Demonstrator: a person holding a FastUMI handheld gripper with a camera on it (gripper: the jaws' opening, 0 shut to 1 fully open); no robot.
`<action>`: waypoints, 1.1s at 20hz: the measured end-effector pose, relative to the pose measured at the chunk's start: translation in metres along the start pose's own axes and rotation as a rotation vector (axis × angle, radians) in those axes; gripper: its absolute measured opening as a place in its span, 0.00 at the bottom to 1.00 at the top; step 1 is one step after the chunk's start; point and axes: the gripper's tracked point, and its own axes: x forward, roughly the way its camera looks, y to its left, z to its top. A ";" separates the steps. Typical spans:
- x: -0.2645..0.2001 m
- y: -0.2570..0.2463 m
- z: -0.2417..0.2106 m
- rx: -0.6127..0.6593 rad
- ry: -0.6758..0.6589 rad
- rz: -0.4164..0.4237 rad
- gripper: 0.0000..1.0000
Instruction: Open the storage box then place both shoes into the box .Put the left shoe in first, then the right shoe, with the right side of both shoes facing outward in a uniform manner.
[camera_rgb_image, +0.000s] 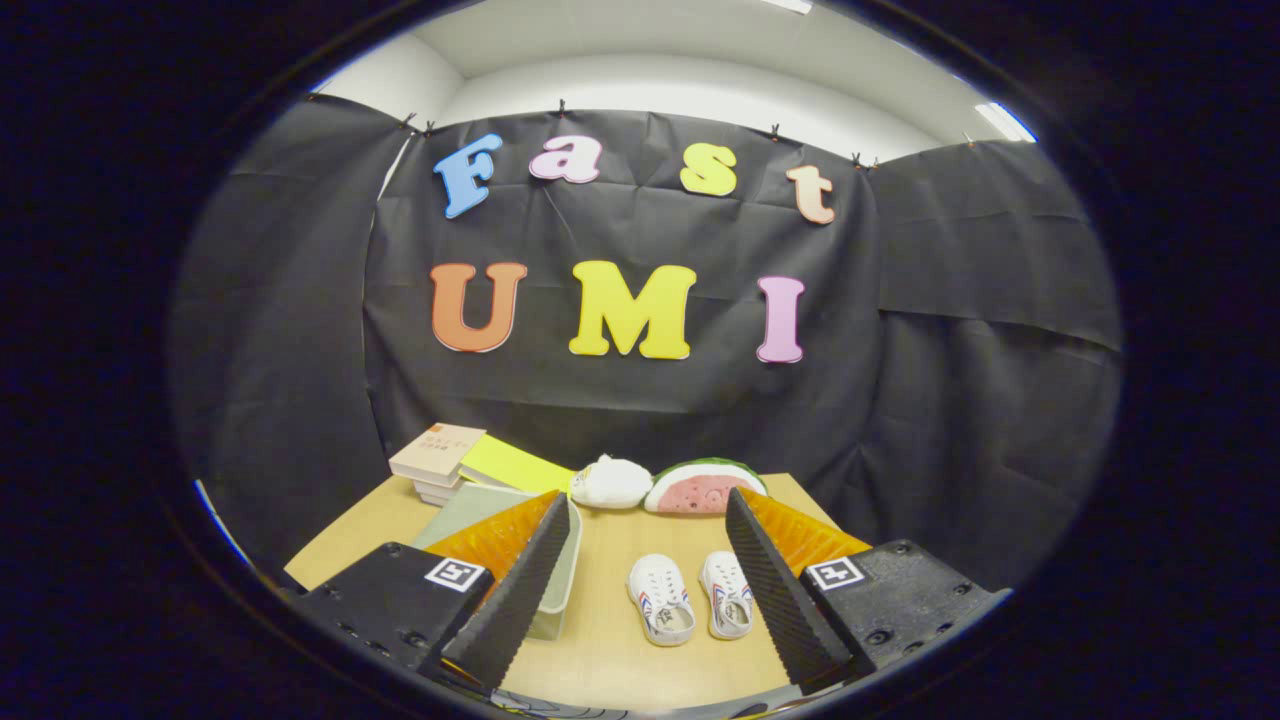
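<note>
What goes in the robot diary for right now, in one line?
gripper: open, empty | pair of small white canvas shoes: on wooden table, between fingers | pale green plastic storage box: beside left finger

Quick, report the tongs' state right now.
Tongs: open, holding nothing, fingers spread above the table with both white shoes between and just ahead of them.

Storage box (555, 590) mostly behind left finger (515, 585); lid state unclear.

Cloth-walled recording booth (640, 400), wooden table (620, 640)
</note>
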 end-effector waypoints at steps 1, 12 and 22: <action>0.001 0.001 0.000 0.002 0.005 0.000 1.00; 0.024 -0.021 -0.023 0.022 0.095 -0.055 1.00; 0.119 -0.018 -0.025 0.218 0.239 0.172 1.00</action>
